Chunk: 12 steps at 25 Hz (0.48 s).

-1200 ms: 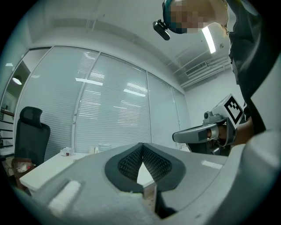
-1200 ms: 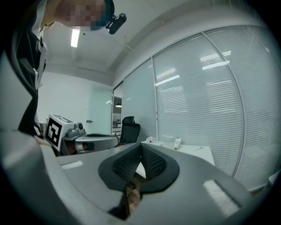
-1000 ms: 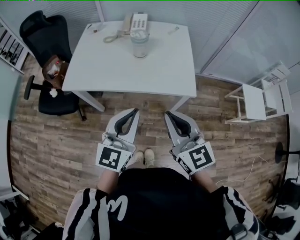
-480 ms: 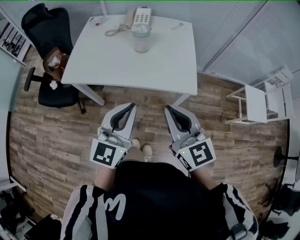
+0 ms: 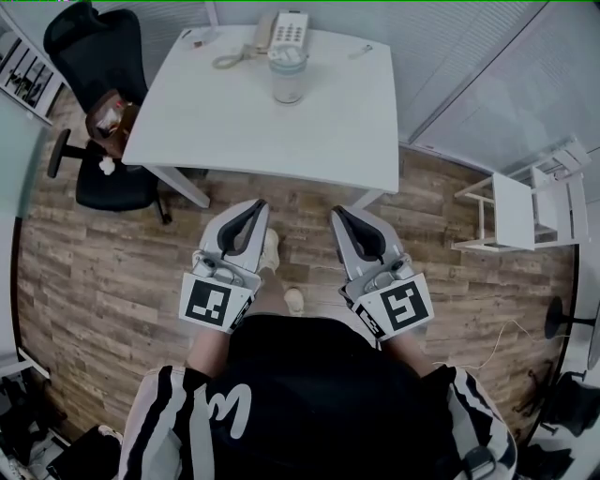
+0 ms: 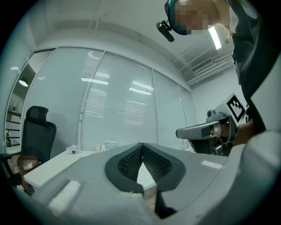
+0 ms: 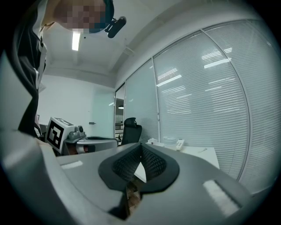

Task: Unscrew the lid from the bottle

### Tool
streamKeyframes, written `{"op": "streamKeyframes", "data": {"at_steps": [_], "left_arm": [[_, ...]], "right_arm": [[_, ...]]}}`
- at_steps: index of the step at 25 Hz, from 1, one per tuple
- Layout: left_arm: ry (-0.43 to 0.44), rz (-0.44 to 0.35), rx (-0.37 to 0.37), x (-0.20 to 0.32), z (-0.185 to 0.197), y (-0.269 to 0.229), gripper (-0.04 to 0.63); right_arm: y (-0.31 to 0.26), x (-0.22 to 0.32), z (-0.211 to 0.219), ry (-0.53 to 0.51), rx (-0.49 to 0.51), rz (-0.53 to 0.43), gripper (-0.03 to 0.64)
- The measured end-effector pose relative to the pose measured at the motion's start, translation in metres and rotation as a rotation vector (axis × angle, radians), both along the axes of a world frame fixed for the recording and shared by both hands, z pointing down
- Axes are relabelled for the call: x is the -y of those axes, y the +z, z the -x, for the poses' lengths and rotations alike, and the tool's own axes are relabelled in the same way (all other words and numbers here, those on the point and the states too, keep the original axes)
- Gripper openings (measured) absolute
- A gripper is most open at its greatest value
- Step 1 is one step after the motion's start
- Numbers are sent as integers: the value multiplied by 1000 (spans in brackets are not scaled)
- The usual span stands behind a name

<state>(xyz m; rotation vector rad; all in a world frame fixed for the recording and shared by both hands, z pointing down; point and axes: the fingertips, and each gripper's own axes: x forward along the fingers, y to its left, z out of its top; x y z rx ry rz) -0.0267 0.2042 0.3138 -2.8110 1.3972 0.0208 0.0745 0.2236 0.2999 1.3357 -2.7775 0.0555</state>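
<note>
White worktop [image 5: 281, 131] carries one clear bottle [image 5: 287, 80], lid [image 5: 287, 54] on, near its far edge beside one telephone [image 5: 286, 28]; both gripper views show it only as a small blur. Two grippers, left gripper [image 5: 257, 206] and right gripper [image 5: 337, 214], hang over the wooden floor [image 5: 112, 272], well apart from the bottle, jaws pressed together, empty.

Count: one white square table [image 5: 234, 131]; one clear lidded plastic bottle [image 5: 287, 77]; one white corded telephone [image 5: 286, 30]; one black swivel office chair [image 5: 98, 66]; one white side shelf [image 5: 525, 202]. My grey claws number two: left claw [image 5: 257, 205], right claw [image 5: 338, 215].
</note>
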Motion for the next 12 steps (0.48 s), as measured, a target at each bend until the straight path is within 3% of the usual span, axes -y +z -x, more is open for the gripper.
{"op": "streamKeyframes", "data": {"at_steps": [12], "left_arm": [[28, 3, 19, 54, 8, 5, 0]], "right_arm": [[5, 53, 8, 21, 8, -6, 2]]}}
